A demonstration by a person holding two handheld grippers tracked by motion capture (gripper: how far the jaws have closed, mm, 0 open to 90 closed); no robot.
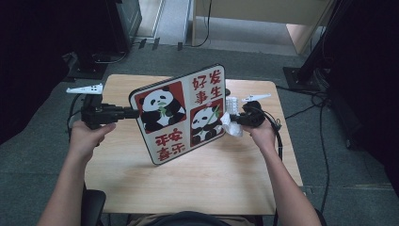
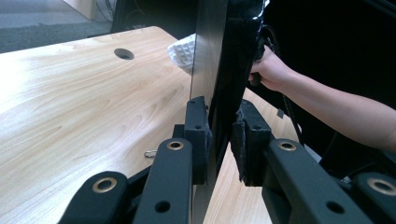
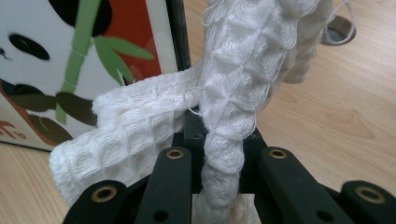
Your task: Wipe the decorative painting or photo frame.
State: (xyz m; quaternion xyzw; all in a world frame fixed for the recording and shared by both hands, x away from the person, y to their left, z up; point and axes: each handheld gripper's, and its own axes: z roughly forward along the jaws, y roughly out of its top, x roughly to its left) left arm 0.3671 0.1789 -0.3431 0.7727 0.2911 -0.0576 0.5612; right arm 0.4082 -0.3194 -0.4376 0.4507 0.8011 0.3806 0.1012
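The left gripper (image 1: 128, 113) clamps the left edge of a panda-printed tray (image 1: 181, 113), holding it tilted upright on the wooden table (image 1: 188, 183); the right gripper (image 1: 234, 120), jaws pinched on a white waffle cloth (image 1: 232, 125), presses the cloth against the tray's right edge.

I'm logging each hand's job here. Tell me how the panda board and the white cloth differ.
The panda board is stiff, flat and printed with pandas and red characters; the white cloth is soft, bunched and plain. The board stands on edge on the table, clamped by the left gripper; the cloth hangs pinched in the right gripper beside the board's edge. Both are gripped.
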